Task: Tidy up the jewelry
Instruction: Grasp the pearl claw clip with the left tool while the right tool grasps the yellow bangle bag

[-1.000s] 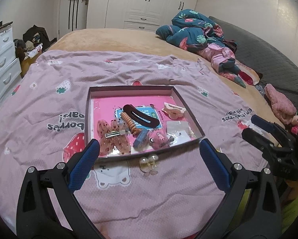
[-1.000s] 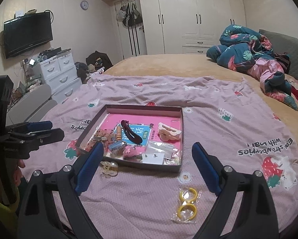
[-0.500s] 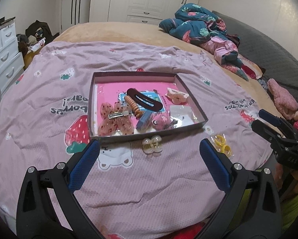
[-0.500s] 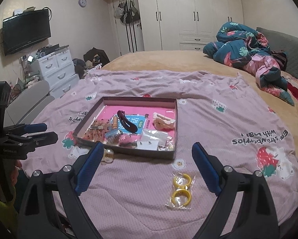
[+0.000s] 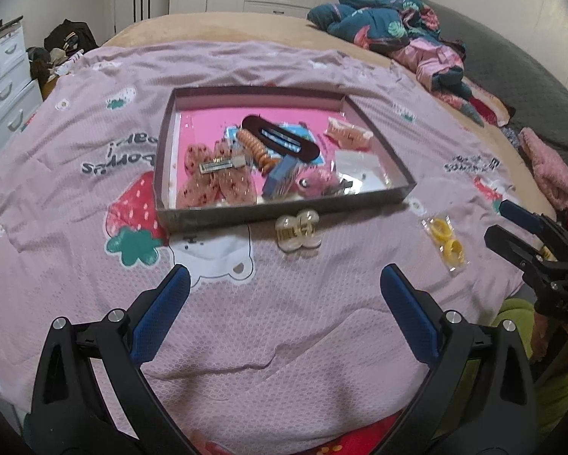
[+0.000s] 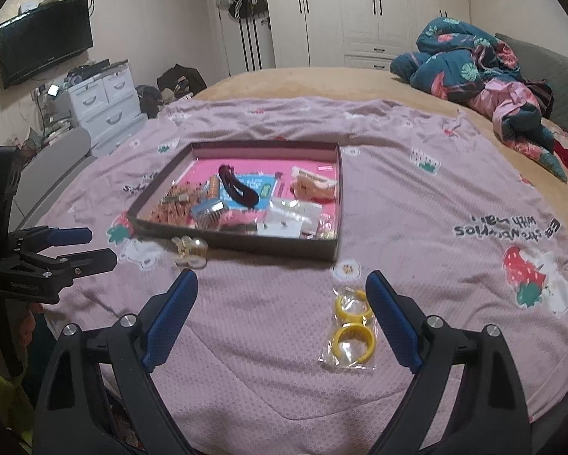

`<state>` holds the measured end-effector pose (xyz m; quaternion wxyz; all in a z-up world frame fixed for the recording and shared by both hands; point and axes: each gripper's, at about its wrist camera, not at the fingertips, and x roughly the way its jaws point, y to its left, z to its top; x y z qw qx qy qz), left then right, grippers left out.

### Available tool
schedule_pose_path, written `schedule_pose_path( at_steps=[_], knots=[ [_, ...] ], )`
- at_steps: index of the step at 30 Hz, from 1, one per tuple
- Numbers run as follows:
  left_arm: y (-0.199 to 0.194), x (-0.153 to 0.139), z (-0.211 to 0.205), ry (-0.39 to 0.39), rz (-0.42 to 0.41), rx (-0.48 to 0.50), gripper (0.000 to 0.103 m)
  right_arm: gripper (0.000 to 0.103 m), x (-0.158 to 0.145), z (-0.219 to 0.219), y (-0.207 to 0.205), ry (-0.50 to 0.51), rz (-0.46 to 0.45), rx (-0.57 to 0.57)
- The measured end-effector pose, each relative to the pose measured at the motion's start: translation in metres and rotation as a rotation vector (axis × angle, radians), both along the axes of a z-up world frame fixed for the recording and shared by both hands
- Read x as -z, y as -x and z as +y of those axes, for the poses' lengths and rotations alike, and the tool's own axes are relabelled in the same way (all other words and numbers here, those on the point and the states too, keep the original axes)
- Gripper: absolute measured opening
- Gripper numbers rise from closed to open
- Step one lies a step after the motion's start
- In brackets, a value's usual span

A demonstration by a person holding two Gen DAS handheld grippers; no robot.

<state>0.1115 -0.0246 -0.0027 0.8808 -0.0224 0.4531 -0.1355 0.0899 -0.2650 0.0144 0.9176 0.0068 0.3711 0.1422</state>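
Clear claw clip (image 5: 298,231) — before tray (image 5: 284,215)

Inside the shallow dark-walled cardboard tray (image 6: 246,242), its near wall hides the small clear packets' (image 6: 287,216) lower edges, and their contents are too small to identify; beyond it, the grey headboard (image 6: 564,87) is cut off.

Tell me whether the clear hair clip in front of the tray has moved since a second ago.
No. The clear hair clip sits just before the tray's front wall, as earlier; only the camera dipped.

Bedroom — white wardrobes (image 6: 378,11), wall-mounted TV (image 6: 45,57), drawers (image 6: 102,102).
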Motion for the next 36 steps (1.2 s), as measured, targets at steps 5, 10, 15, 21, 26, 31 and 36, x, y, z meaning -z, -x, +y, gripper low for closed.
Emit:
schedule_pose_path(
  at_steps=[5, 10, 15, 21, 26, 31, 36],
  knots=[
    [-0.005, 0.019, -0.009, -0.013, 0.034, 0.017, 0.094, 0.090, 0.018, -0.004, -0.004, 0.009, 0.037, 0.013],
    [-0.011, 0.031, -0.019, -0.017, 0.049, 0.032, 0.094, 0.090, 0.034, -0.018, -0.012, 0.005, 0.068, 0.059],
    [-0.023, 0.041, -0.031, -0.019, 0.056, 0.046, 0.094, 0.090, 0.051, -0.031, -0.022, 0.019, 0.102, 0.094],
    [-0.047, 0.055, -0.037, -0.011, 0.077, 0.030, 0.094, 0.089, 0.073, -0.039, -0.036, 0.031, 0.155, 0.108],
    [-0.065, 0.066, -0.039, 0.018, 0.100, 0.007, 0.094, 0.082, 0.087, -0.042, -0.046, 0.004, 0.202, 0.114],
    [-0.078, 0.074, -0.041, 0.029, 0.111, -0.013, 0.089, 0.059, 0.095, -0.034, -0.046, 0.032, 0.207, 0.085],
    [-0.083, 0.077, -0.044, 0.023, 0.107, -0.036, 0.065, 0.040, 0.091, -0.025, -0.036, 0.032, 0.178, 0.040]
  ],
)
